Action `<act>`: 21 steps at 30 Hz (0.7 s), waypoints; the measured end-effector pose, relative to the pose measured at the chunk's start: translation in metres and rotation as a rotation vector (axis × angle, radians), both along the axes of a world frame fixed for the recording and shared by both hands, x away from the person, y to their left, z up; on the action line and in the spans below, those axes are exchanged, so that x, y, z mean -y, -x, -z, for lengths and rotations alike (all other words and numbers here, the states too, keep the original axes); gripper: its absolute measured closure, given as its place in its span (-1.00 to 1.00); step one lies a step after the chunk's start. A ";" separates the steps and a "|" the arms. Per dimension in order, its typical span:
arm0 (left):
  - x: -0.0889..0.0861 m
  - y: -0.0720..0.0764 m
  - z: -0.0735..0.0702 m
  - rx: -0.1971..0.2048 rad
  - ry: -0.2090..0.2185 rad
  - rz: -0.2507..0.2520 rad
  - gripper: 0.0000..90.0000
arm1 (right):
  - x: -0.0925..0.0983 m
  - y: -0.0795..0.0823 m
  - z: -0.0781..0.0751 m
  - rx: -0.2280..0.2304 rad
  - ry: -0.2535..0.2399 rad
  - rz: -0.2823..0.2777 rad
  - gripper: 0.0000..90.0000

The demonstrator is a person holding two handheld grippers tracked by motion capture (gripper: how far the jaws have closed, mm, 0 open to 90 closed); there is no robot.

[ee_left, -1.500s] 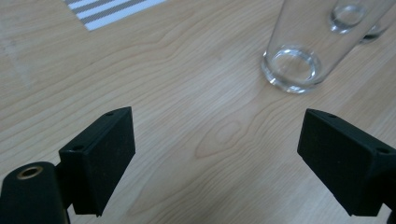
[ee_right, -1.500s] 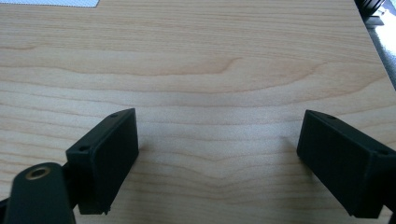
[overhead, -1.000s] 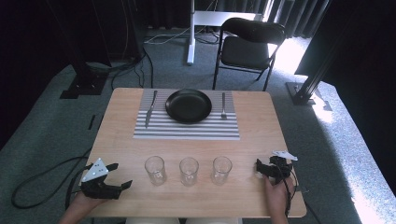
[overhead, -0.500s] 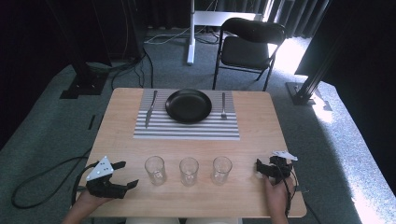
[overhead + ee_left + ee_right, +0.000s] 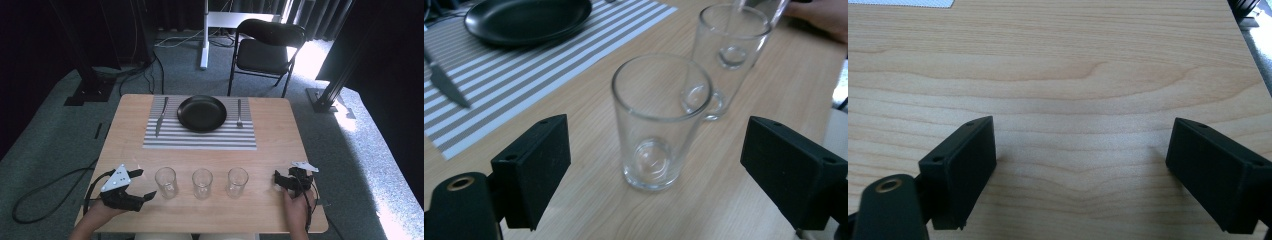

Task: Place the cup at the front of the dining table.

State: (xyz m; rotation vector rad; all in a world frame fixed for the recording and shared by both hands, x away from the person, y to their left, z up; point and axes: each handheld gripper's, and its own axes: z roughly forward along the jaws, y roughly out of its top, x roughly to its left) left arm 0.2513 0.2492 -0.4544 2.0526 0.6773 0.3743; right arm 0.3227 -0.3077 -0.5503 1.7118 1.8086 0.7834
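A: Left gripper point(image 5: 144, 184) is at the near left corner of the table point(image 5: 280, 145), jaws pointing across at the row of three glasses. They're spread, with nothing between the pads.

B: From the left gripper view the nearest glass point(image 5: 659, 120) stands upright just ahead of the gap, framed by the two black jaws but clear of both. Has that spread changed?

A: The jaws have just been closing a touch, though there's wide daylight on both sides of the glass. In the high view it's the left glass point(image 5: 166, 182) of the row, just beside the jaw tips and not touching them.

B: And the other two?

A: The middle glass point(image 5: 202, 183) and the right glass point(image 5: 236, 181) are upright too, evenly spaced in a line along the near edge. All three look empty.

B: Right side?

A: The right gripper point(image 5: 281, 181) rests low near the right corner, in the person's hand, near the right glass but apart from it. Its own view shows the jaws spread over bare wood, holding nothing.

B: Farther back?

A: There's a striped placemat point(image 5: 200, 141) with a black plate point(image 5: 202, 113) on it, a knife point(image 5: 161, 116) left of the plate and a fork point(image 5: 239, 113) to its right, all well apart from the glasses
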 end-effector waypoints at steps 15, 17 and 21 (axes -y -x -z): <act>0.027 -0.006 -0.017 0.036 -0.042 0.066 -0.71 | 0.000 0.000 0.000 0.001 0.001 -0.001 -0.73; 0.031 -0.007 -0.018 0.035 -0.036 0.077 -0.71 | 0.000 0.000 0.000 0.001 0.001 -0.001 -0.73; 0.042 -0.009 -0.022 0.042 -0.047 0.100 -0.71 | 0.000 0.000 0.000 0.001 0.001 -0.001 -0.73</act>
